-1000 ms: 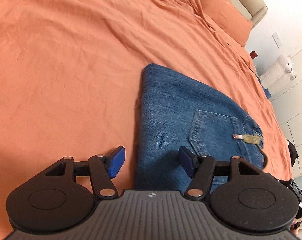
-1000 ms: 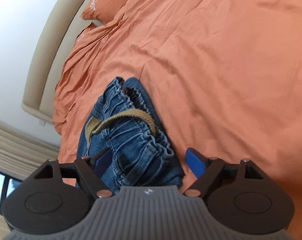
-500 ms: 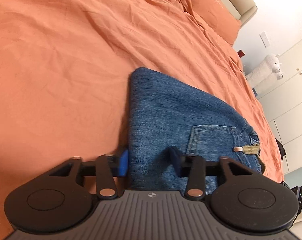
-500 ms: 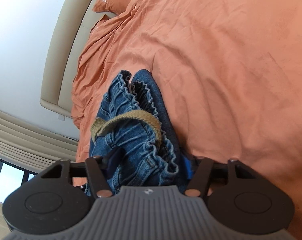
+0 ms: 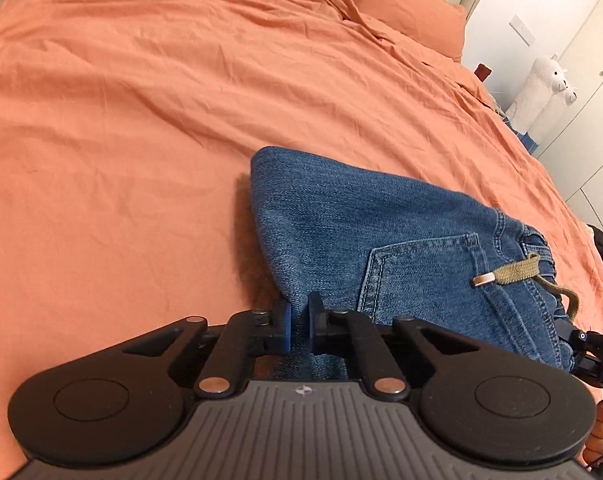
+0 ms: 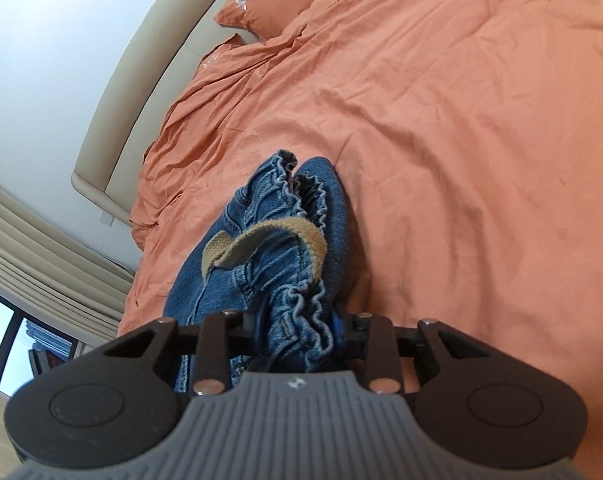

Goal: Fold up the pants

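Folded blue denim pants (image 5: 381,232) lie on the orange bed sheet (image 5: 141,120), back pocket (image 5: 421,272) facing up. My left gripper (image 5: 299,322) is shut on the near folded edge of the pants, which it has lifted slightly off the sheet. In the right wrist view the gathered elastic waistband (image 6: 297,184) and a tan drawstring (image 6: 261,236) bunch up in front of my right gripper (image 6: 297,324). Its jaws are closing, with the waistband cloth squeezed between the blue pads. The drawstring's end (image 5: 517,274) also shows in the left wrist view.
Orange pillows (image 5: 405,4) and a beige headboard (image 6: 141,72) lie at the far end of the bed. White plush llamas (image 5: 541,88) stand by a white wardrobe beyond the bed's right edge. Curtains (image 6: 41,248) and a window are on the left. A hand (image 5: 601,432) shows at lower right.
Both grippers went from wide open to closed around the pants: the left on the folded edge, the right on the waistband. The cloth has risen a little with them.
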{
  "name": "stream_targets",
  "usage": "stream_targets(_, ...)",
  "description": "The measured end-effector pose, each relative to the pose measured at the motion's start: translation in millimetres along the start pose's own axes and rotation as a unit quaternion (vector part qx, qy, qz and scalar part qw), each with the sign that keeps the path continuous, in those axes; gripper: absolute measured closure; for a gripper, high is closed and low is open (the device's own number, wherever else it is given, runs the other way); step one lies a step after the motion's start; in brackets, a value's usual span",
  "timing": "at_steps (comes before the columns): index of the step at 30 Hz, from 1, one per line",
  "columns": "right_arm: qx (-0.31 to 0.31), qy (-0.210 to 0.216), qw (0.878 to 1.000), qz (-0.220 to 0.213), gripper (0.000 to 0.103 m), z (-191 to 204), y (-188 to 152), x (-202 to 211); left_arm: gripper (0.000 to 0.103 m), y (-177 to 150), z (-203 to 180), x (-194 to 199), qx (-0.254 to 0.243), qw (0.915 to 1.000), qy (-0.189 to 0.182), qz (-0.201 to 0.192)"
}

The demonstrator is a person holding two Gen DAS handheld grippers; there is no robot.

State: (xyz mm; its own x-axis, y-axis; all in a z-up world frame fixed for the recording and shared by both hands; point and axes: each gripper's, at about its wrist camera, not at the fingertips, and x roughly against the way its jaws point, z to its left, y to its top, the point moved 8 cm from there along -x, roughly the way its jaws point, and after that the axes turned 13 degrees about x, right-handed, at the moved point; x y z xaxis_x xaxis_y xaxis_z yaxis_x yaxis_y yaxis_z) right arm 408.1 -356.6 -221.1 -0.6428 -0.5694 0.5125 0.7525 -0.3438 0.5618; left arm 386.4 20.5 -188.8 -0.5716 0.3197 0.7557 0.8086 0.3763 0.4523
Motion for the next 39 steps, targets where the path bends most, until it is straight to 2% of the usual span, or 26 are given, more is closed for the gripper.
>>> stream_targets(6, 0.023, -0.007, 1.0, -0.009, 0.079, 27.9, -0.6, 27.9, 0.097, -1.5, -14.5, 29.6, -0.018, 0.9997, 0.003, -0.016)
stream_targets(10, 0.033, -0.008, 0.999, -0.003, 0.08, 49.5, -10.5, 45.4, 0.097, -13.4, -17.3, 51.8, -0.038, 0.9991, 0.011, -0.015)
stream_targets(14, 0.043, -0.001, 0.999, 0.004, 0.08, 76.2, -26.4, 64.5, 0.097, -25.9, -5.0, 76.0, -0.037, 0.9992, 0.011, -0.011)
stream_targets(20, 0.089, 0.028, 0.995, 0.015, 0.08, 137.1, -43.1, 70.2, 0.097, -22.4, 29.0, 123.6, -0.014, 0.9991, 0.015, -0.037)
stream_targets(25, 0.116, 0.063, 0.991, 0.021, 0.08, 197.0, -48.3, 44.3, 0.097, 3.3, 69.1, 169.4, -0.005, 0.9968, 0.039, -0.07)
stream_targets(32, 0.148, 0.115, 0.981, 0.04, 0.081, 278.3, -50.3, -24.0, 0.097, 59.7, 124.2, 220.8, -0.005, 0.9911, 0.086, -0.101)
stream_targets(36, 0.15, 0.145, 0.977, 0.046, 0.081, 312.5, -56.9, -63.3, 0.097, 86.7, 145.8, 235.8, -0.032, 0.9856, 0.127, -0.107)
stream_targets(39, 0.153, 0.151, 0.976, 0.047, 0.081, 327.8, -65.3, -92.4, 0.097, 96.9, 166.7, 228.2, -0.04, 0.983, 0.146, -0.103)
